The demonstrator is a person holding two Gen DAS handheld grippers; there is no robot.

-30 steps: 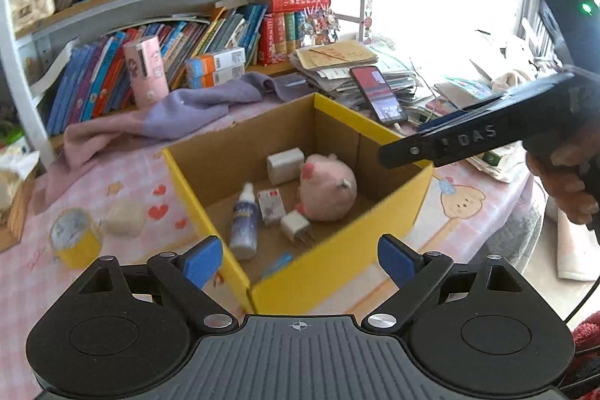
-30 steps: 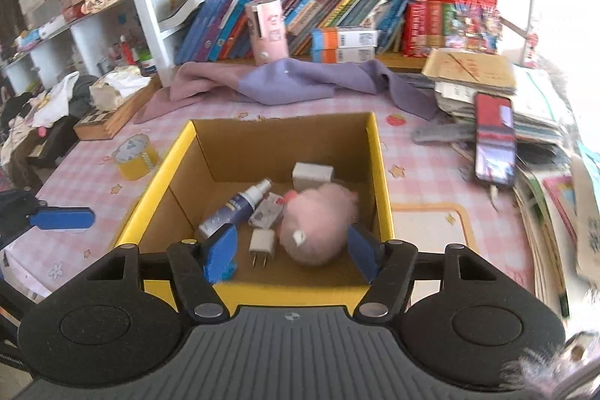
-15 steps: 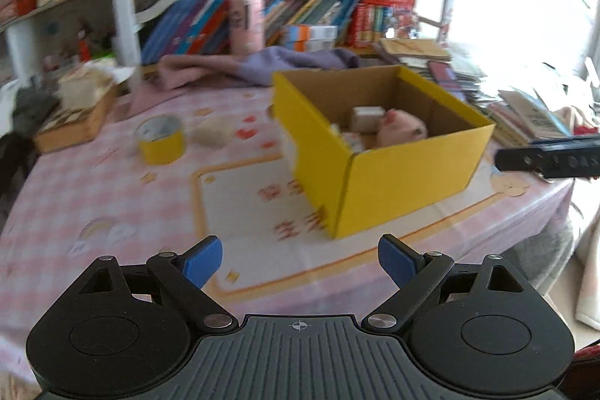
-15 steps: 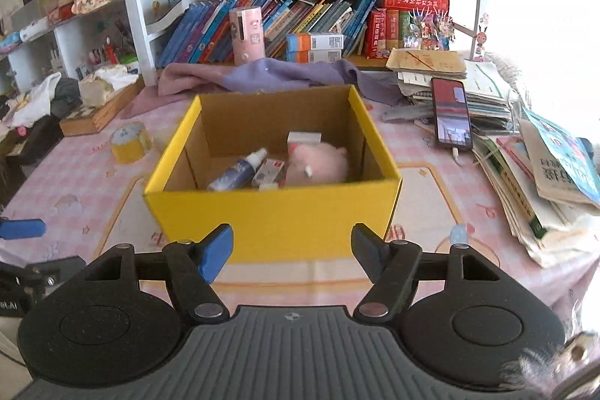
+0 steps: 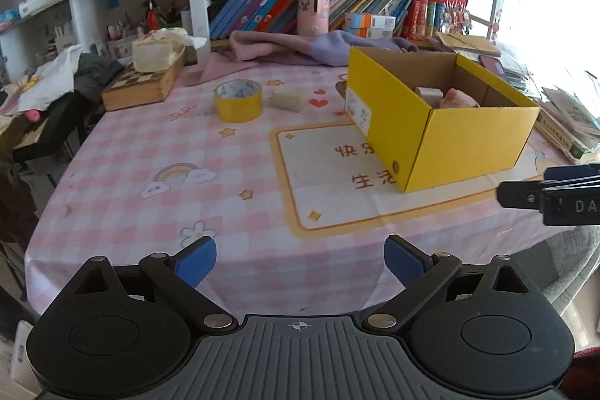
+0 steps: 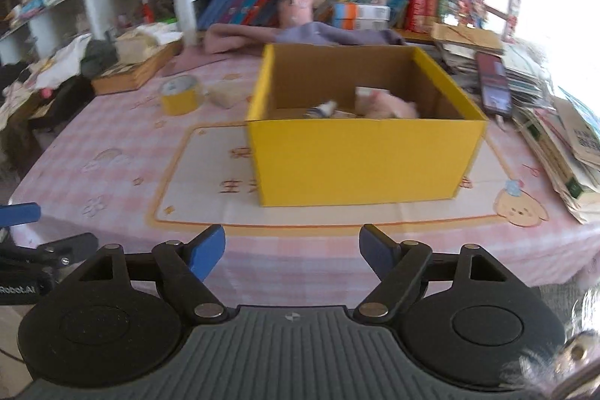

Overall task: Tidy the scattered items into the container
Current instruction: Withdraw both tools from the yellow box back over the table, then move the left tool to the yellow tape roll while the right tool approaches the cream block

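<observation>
A yellow cardboard box [image 5: 465, 141] stands on the pink checked tablecloth; it also shows in the right wrist view [image 6: 360, 160]. Inside it lie a pink plush toy [image 6: 386, 105], a white block [image 5: 427, 94] and a small spray bottle [image 6: 322, 109]. A yellow tape roll [image 5: 238, 100] and a beige block [image 5: 288, 99] lie left of the box. My left gripper [image 5: 300, 261] is open and empty, near the table's front edge. My right gripper [image 6: 292, 250] is open and empty, in front of the box.
A purple cloth [image 5: 307, 45] lies behind the box under book-filled shelves. A wooden box with tissues [image 5: 146, 83] sits at the back left. Stacked books and a phone [image 6: 493, 83] lie right of the box. A printed mat [image 5: 337, 175] lies under the box.
Both grippers have pulled back and away from the box toward the table's front edge. The left view has swung left, so the tape roll and beige block show.
</observation>
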